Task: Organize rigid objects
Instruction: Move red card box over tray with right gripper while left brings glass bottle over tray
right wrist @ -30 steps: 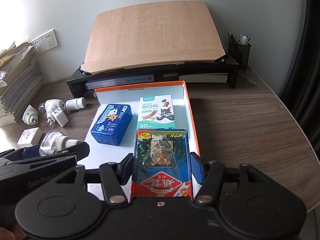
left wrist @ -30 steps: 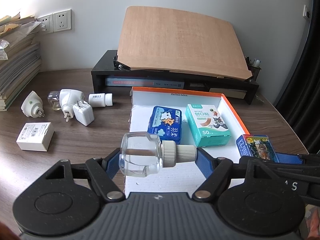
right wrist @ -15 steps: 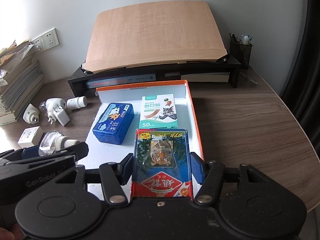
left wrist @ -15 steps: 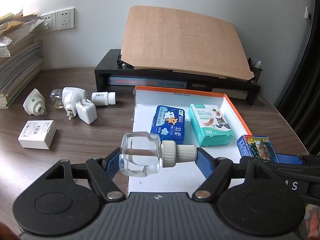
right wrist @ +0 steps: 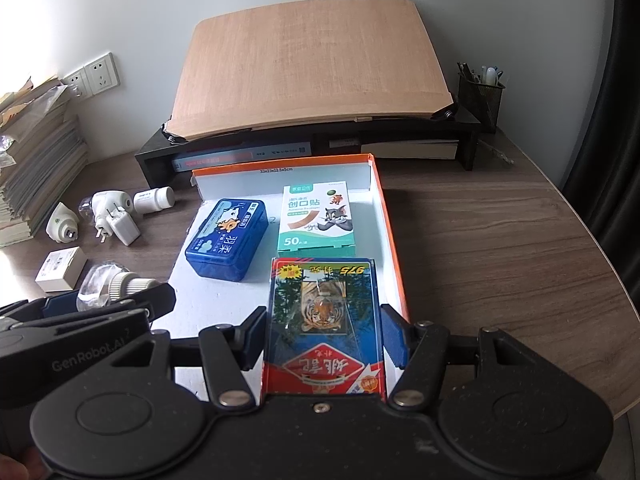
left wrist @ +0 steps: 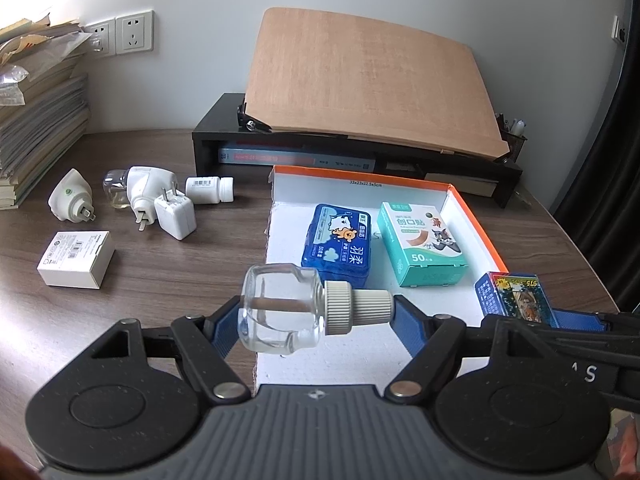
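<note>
A clear glass bottle [left wrist: 280, 312] with a cream ribbed cap lies sideways between the blue pads of my left gripper [left wrist: 316, 312], which is shut on it above the near left corner of the orange-rimmed white box [left wrist: 476, 220]. My right gripper [right wrist: 324, 332] is shut on a blue pack of playing cards [right wrist: 324, 320] with a tiger picture, held over the box's near right part. Inside the box lie a blue tin [right wrist: 228, 238] and a teal plaster box [right wrist: 316, 220]. In the right wrist view, the left gripper [right wrist: 100, 304] and its bottle [right wrist: 108, 284] show at the lower left.
On the wooden desk left of the box lie white plug adapters [left wrist: 174, 216], a white pill bottle [left wrist: 208, 190], a plug-in vaporiser [left wrist: 70, 196] and a small white carton [left wrist: 76, 258]. Behind stand a black riser [left wrist: 216, 136] under a wooden board, a paper stack [left wrist: 36, 120] and a pen holder [right wrist: 480, 100].
</note>
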`<state>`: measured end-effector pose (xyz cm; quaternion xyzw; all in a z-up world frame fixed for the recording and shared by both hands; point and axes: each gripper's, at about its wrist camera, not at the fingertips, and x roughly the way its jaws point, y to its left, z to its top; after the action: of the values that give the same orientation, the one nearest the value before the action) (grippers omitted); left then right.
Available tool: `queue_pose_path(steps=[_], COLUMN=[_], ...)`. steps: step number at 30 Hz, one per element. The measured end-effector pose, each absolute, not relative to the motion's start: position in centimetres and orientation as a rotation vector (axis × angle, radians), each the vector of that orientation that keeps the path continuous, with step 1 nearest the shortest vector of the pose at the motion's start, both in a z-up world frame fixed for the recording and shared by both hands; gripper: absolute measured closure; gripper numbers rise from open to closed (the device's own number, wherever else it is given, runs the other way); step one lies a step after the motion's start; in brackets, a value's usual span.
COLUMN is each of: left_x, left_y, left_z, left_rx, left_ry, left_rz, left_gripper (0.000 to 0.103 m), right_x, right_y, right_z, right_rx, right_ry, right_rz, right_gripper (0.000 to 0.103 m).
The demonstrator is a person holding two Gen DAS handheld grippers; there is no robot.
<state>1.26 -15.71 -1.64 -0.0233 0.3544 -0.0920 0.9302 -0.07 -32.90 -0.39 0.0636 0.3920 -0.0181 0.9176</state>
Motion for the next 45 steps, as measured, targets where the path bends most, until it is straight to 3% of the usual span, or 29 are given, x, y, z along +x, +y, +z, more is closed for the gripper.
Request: queue_pose_path(steps=[45], left_x=[1.74], left_y=[-15.26], left_z=[-1.92], left_rx=[-0.050], left_ry=[0.736], left_rz=[-0.178], left_gripper=[0.024], right_x=[0.25], right_y=[-32.47], right_z=[-0.48], right_rx=[0.131], right_ry=[0.814], right_rz=[-0.034], right_gripper=[0.032])
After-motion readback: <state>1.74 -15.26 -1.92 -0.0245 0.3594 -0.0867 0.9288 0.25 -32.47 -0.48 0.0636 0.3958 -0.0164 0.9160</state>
